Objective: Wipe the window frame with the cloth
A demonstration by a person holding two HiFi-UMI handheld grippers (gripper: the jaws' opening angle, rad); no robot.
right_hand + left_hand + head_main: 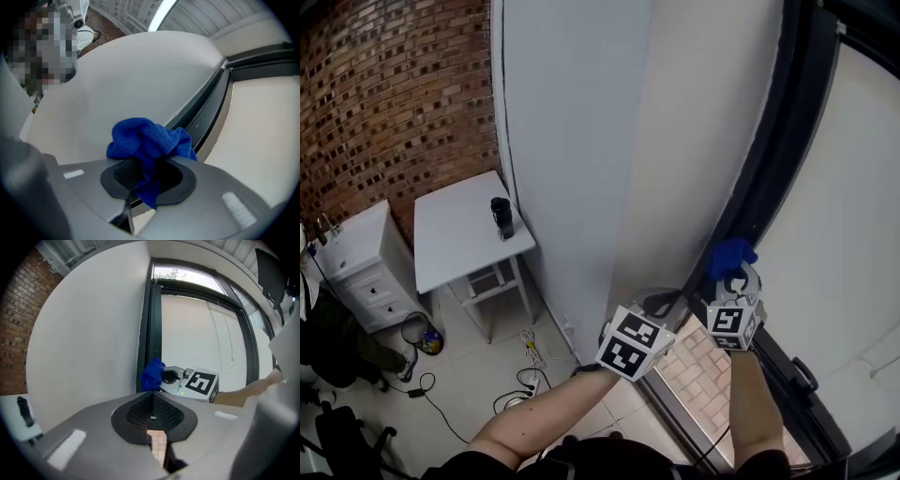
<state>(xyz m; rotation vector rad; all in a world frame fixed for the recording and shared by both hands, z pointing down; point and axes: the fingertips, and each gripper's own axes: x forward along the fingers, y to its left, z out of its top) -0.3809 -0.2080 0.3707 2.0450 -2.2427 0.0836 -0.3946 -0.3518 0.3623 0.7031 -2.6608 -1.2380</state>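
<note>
Clamping the blue cloth (145, 138), the right gripper (143, 180) holds it against the dark window frame (778, 141); left gripper (152, 411) jaws together, empty.

Blue cloth (150, 143), black window frame (773, 141)

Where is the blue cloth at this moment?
The blue cloth is clamped in the jaws of the right gripper. In the head view it is at the dark window frame, just right of the white wall.
</note>
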